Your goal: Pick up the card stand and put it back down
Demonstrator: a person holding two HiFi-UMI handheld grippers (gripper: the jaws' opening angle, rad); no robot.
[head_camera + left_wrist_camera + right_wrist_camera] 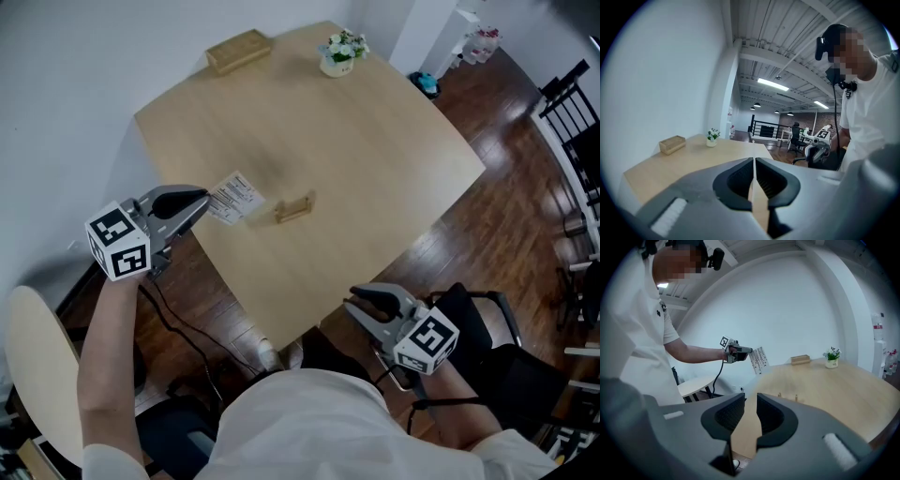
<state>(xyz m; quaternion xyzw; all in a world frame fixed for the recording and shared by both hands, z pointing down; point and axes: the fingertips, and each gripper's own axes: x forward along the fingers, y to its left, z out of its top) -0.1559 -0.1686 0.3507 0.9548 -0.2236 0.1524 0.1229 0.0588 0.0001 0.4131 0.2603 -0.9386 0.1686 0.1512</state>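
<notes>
The small wooden card stand (293,208) lies on the light wooden table (375,141), toward its near left part; in the right gripper view it shows as two little pegs (796,398). My left gripper (204,202) hovers just left of the stand and is shut on a white printed card (234,198), which sticks out toward the stand. From the right gripper view I see that card (758,359) held in the air. My right gripper (354,302) hangs off the table's near edge, open, with nothing between its fingers.
A wooden box (238,50) and a small flower pot (342,53) stand at the table's far side. A round stool (37,366) is at the lower left. Dark chairs (577,112) stand on the wood floor to the right.
</notes>
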